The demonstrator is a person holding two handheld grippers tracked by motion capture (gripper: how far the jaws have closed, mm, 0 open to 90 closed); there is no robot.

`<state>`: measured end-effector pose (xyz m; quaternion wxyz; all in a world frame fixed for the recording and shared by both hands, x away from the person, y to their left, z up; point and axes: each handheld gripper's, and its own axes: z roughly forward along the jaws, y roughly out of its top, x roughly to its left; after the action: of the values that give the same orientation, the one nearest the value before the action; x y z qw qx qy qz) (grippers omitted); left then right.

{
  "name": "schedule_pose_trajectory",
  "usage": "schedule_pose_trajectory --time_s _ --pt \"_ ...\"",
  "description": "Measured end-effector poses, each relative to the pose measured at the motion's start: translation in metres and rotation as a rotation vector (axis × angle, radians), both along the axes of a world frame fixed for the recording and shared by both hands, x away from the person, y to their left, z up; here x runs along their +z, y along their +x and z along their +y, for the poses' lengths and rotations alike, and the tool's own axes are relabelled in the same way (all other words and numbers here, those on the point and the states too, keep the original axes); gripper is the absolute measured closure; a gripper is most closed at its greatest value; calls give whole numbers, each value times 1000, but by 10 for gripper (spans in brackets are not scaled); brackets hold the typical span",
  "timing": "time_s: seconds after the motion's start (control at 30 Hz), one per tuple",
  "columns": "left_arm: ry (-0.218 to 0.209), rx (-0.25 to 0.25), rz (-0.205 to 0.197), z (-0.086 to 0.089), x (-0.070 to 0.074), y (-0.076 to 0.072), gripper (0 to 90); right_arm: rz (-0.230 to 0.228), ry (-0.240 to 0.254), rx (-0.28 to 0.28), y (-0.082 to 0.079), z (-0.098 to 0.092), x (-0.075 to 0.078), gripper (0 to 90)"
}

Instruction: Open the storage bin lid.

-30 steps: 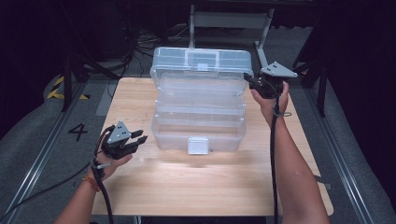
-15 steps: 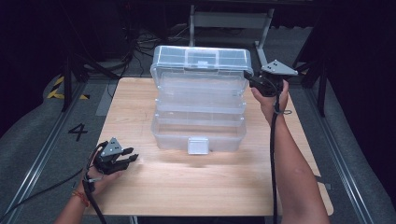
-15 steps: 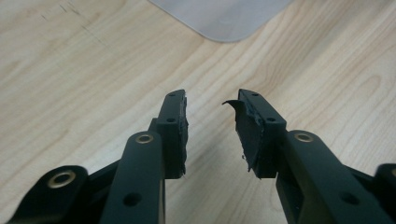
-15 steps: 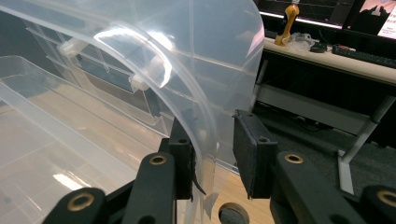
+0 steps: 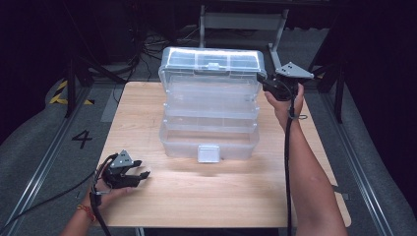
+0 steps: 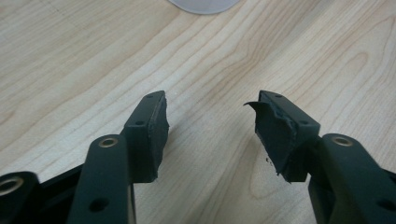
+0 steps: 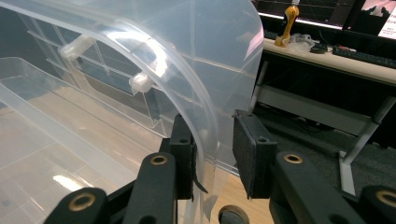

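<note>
A clear plastic tiered toolbox (image 5: pixel 211 113) stands open on the wooden table (image 5: pixel 221 196), its lid (image 5: pixel 211 61) raised at the back and a white latch (image 5: pixel 208 153) at the front. My right gripper (image 5: pixel 263 81) is at the lid's right edge. In the right gripper view, the right gripper (image 7: pixel 212 126) stands open with its jaws either side of the lid's curved rim (image 7: pixel 154 56); the left pad touches it, the right pad is apart. My left gripper (image 5: pixel 141 168) lies low at the table's front left, open. The left gripper (image 6: pixel 210 107) holds nothing, with bare wood between its jaws.
A metal stand (image 5: pixel 241 19) rises behind the table. Floor rails and a painted number 4 (image 5: pixel 81 138) lie to the left. A pale rounded edge (image 6: pixel 203 3) shows ahead of the left jaws. A bench with a yellow bottle (image 7: pixel 292 16) stands beyond the lid.
My left gripper has drawn back from the toolbox's front left toward the table's near edge. The right gripper and the lid have stayed put.
</note>
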<state>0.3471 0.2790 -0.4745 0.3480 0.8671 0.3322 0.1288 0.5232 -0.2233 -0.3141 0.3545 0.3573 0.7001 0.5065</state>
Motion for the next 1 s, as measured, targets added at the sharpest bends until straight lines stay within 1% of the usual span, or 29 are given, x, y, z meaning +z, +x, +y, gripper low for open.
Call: schedule_pose_trajectory --time_s 0.03,0.07,0.17,0.27,0.3,0.37,0.4,0.5,0.6,0.63,0.7,0.8,1.0 --pt "8 4 12 -2 -2 0 409 5 -3 2 0 0 1 707" --pt "3 7 14 -2 -2 0 385 3 -10 2 1 0 1 707" --pt "8 14 13 -4 -3 0 342 8 -12 2 2 0 2 706" --pt "-8 22 10 -5 -6 -2 275 8 -18 4 3 0 3 707" --pt "-6 20 -1 -5 -6 -2 253 11 -16 4 4 0 3 707" --pt "-3 33 8 -6 -6 -3 207 11 -17 4 4 0 4 707" --pt "1 34 6 -5 -6 -3 196 13 -21 5 5 0 4 707" --pt "0 43 10 -7 -7 -3 184 16 -18 4 6 0 5 709" --pt "0 42 10 -7 -7 -3 178 21 -17 4 8 0 6 710" --pt "0 42 9 -7 -7 -3 178 23 -23 5 9 0 7 712" --pt "0 42 9 -7 -7 -3 178 18 -22 7 9 0 7 717" --pt "0 44 12 -7 -7 -3 175 24 -10 13 10 -2 8 724" --pt "2 42 9 -7 -7 -3 174 29 -5 14 13 -3 10 740"
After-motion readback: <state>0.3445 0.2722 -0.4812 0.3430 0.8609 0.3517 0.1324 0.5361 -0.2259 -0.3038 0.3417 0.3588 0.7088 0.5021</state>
